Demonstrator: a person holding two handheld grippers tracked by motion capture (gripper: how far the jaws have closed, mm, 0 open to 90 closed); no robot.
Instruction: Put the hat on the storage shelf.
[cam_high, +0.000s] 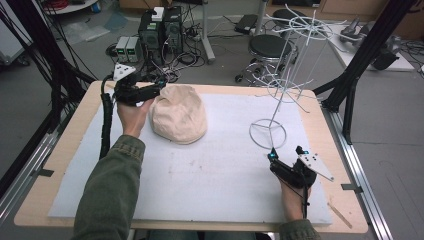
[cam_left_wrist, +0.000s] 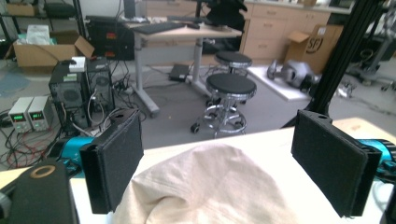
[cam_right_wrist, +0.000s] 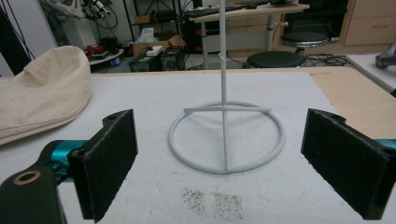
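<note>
A cream cloth hat (cam_high: 178, 119) lies crown-up on the white mat (cam_high: 200, 170), left of centre. My left gripper (cam_high: 159, 86) hovers at the hat's far left edge, open; in the left gripper view its black pads (cam_left_wrist: 116, 161) straddle the hat (cam_left_wrist: 210, 186) without touching it. A white wire rack (cam_high: 287, 80) stands at the right on a ring base (cam_high: 268, 134). My right gripper (cam_high: 285, 157) rests open just in front of that ring base (cam_right_wrist: 226, 137), with the hat (cam_right_wrist: 44, 91) off to its left.
The mat covers a wooden table (cam_high: 60, 150) with black frame posts (cam_high: 350, 80) at the right. Beyond the far edge are a stool (cam_high: 270, 47), computer boxes (cam_high: 160, 30) and cables on the floor. A dark smudge (cam_right_wrist: 215, 200) marks the mat near my right gripper.
</note>
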